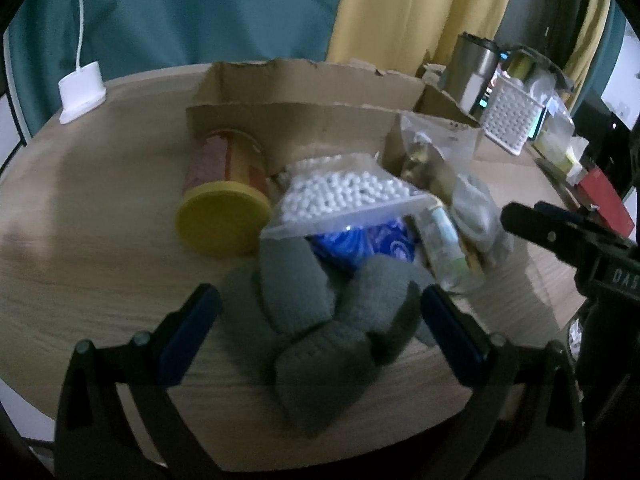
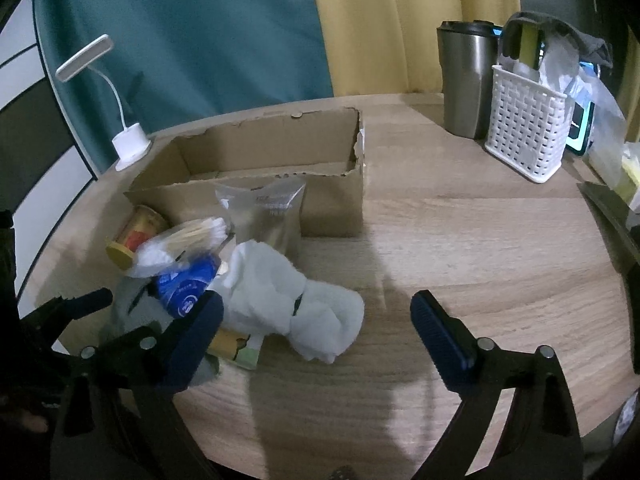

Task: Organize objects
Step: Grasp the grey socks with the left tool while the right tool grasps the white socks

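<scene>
- Grey socks (image 1: 332, 320) are seen nearest the left wrist camera, heaped on the wooden table (image 1: 100, 248); the left gripper (image 1: 318, 336) is held over them with its blue-padded fingers (image 1: 188, 334) spread wide on either side, and no pad can be seen pressing on the cloth.
- Beyond the socks, a bag of small white balls (image 1: 344, 196) is laid over a blue packet (image 1: 360, 240), with a small bottle (image 1: 442, 244) just beside it.
- A can with a yellow lid (image 1: 224, 196) is laid on its side at the left of the pile, its far end against the cardboard box (image 1: 304, 92).
- From the right wrist view, the right gripper (image 2: 316, 320) is held with its jaws far apart; only bare table is seen between them, and nothing is held.
- A white sock bundle (image 2: 296, 308) is seen just beside the right gripper's left finger (image 2: 196, 332), in front of a clear pouch (image 2: 268, 212) that leans against the box.
- The box is open at the top, and nothing is seen in the visible part of its inside.
- A steel tumbler (image 2: 466, 80) and a white basket (image 2: 524, 136) are set well apart from the pile, at the far right; a white desk lamp (image 2: 128, 140) is set at the far left.
</scene>
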The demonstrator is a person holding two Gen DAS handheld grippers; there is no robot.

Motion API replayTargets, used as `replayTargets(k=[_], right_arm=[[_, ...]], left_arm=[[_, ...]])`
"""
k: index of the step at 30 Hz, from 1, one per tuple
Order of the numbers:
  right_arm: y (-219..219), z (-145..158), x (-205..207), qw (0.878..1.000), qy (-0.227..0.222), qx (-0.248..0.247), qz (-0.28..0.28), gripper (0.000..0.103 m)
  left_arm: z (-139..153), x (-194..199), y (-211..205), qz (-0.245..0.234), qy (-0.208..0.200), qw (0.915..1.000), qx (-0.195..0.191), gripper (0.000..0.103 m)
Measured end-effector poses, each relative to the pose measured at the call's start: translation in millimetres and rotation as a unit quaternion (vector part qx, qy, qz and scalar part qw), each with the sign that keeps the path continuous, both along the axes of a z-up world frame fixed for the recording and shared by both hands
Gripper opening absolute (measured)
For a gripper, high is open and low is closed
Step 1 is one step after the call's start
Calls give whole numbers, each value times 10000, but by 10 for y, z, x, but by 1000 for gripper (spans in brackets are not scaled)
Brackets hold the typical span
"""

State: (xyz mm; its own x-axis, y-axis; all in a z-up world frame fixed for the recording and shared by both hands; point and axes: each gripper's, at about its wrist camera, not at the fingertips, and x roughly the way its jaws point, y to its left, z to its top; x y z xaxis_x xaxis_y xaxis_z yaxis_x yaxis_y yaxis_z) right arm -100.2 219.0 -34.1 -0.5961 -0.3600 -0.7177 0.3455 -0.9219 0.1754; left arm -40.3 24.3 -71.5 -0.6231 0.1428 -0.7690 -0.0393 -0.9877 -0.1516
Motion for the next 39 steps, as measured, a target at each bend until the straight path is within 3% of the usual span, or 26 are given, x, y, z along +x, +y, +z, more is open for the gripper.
replayTargets(k=[2,6,10,14,24,28,34,39], right_arm=[[-8,-23,-25,10000,-60,-60,42,96],[-63,-104,-70,9996,-211,-126,146,96],[-89,-196,-95,9991,-295,-252,178,96],[-91,-232,-96,9983,-381,-365,239,85],[-70,-248,-45,9982,-347,-414,263,73],[-77,-237,-24,9985,-270,-404,265,59],[-71,-209,19,9987,-134,-384,297,44],[-66,-193,41,9988,-57,-389,289,41]], left_arm=[[-26,-21,2,-36,-60,10000,27,90],[-38,-13,22,-100,-65,9999,65,88],[-48,-7,21,-184,-72,9997,165,79],[-36,10,45,-296,-55,9993,240,68],[9,57,69,-385,56,9987,314,54],[26,81,59,-397,91,9986,345,47],[78,124,38,-400,161,9984,372,44],[154,161,23,-376,283,9982,373,44]])
